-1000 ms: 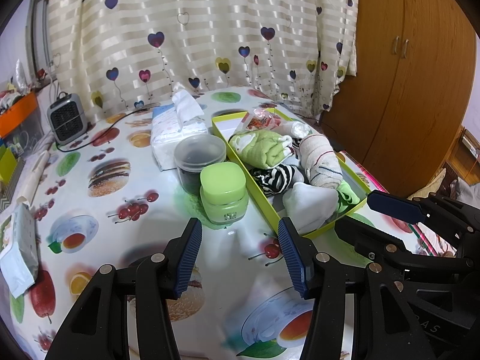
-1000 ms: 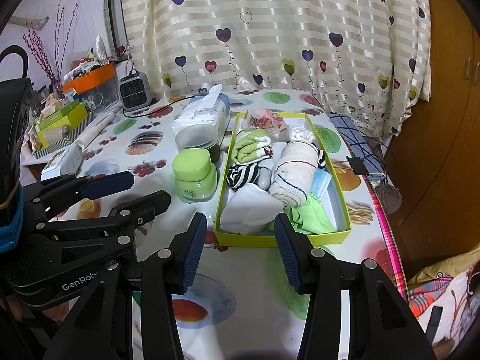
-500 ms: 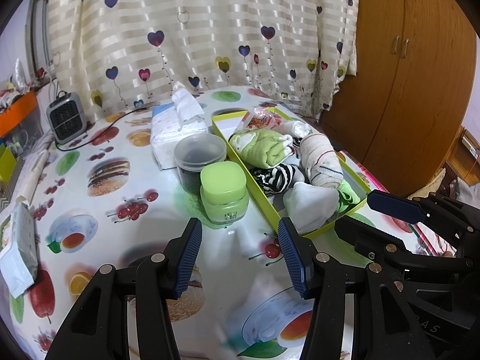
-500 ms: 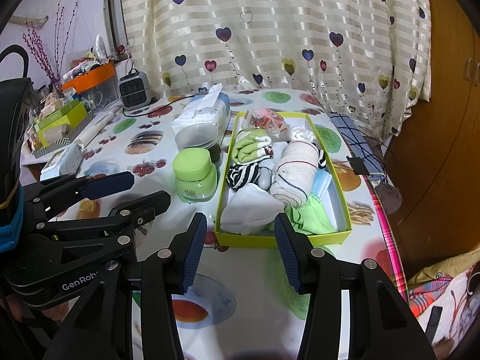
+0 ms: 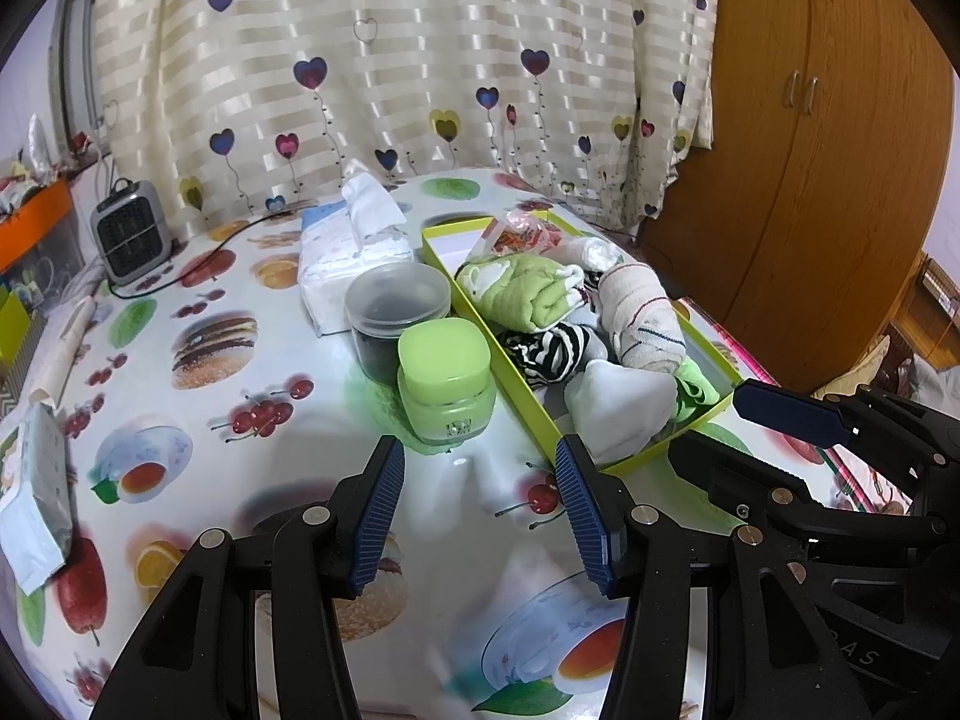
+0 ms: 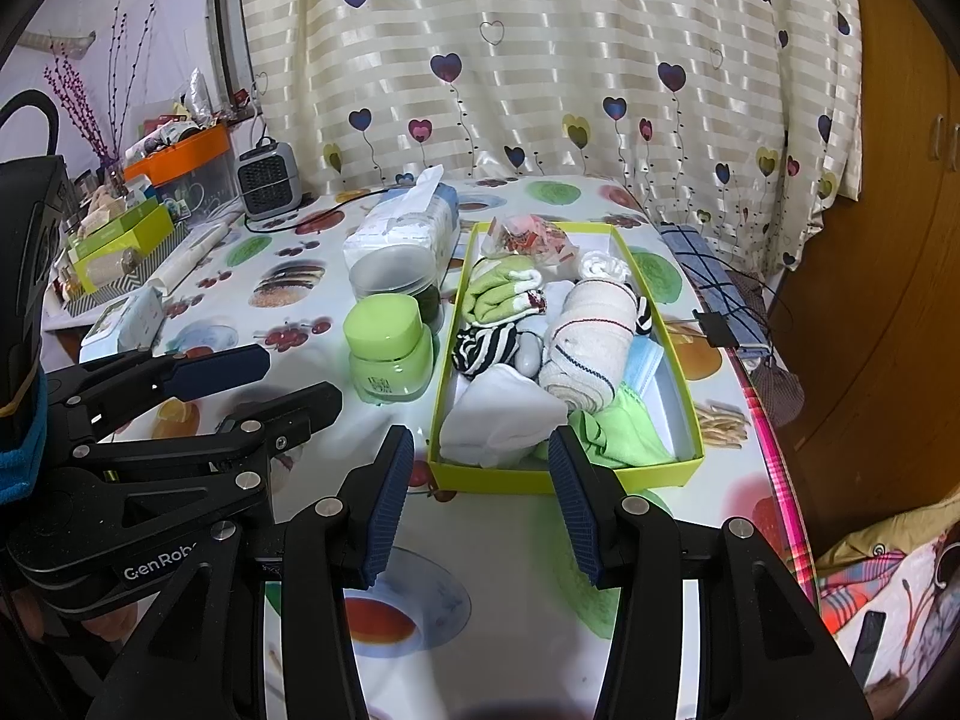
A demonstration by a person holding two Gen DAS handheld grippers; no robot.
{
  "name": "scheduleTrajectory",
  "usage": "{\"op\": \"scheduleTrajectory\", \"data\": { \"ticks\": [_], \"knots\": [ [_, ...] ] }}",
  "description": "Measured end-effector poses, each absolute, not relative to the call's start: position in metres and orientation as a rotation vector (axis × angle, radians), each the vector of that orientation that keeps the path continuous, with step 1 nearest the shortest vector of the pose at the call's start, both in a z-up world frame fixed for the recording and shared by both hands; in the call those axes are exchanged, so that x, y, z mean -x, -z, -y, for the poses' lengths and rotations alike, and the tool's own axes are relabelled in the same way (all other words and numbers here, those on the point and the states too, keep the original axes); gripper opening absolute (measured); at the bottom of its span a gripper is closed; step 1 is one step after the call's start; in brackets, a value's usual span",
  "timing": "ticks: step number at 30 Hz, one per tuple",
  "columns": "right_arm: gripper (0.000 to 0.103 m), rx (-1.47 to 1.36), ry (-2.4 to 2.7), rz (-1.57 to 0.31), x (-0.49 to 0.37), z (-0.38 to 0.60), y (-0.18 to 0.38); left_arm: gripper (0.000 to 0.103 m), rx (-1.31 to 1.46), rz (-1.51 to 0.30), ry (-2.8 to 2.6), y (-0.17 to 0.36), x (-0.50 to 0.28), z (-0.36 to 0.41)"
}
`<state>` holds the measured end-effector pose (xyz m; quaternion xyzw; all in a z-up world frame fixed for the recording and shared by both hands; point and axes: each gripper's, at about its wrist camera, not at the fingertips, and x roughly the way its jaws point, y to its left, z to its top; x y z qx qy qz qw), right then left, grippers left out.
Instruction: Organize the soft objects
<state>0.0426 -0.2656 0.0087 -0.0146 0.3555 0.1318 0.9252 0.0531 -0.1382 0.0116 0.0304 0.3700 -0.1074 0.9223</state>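
While both black hand-held grippers with blue ribbed pads hover low in frame over the fruit-printed tablecloth (image 6: 516, 540), the left gripper (image 5: 474, 501) gapes with nothing between its pads, and the right gripper (image 6: 480, 495) is spread and empty too. The soft things sit packed in the long lime-green cardboard box (image 6: 564, 477) at centre: a white folded cloth (image 6: 501, 417) nearest, a zebra-striped sock roll (image 6: 483, 348), a cream rolled towel (image 6: 591, 339) and a green cloth (image 6: 621, 435). Just left of the box stands a lime-green lidded jar (image 6: 390, 345).
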Motion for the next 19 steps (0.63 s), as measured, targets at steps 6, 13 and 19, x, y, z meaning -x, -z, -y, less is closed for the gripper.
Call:
{"op": "scheduleTrajectory", "data": {
  "ticks": [6,13,19],
  "knots": [
    [0.048,0.029,-0.271,-0.732,-0.043,0.266,-0.009,0.050,-0.061,-0.762,0.223,-0.012,-0.054,0.138],
    [0.048,0.029,-0.271,-0.731,-0.042,0.266,-0.010,0.042,-0.064,-0.753,0.242,-0.007,-0.041,0.139],
    [0.048,0.029,-0.271,-0.732,-0.043,0.266,-0.010,0.042,-0.064,-0.755,0.244,-0.010,-0.044,0.140]
  ]
}}
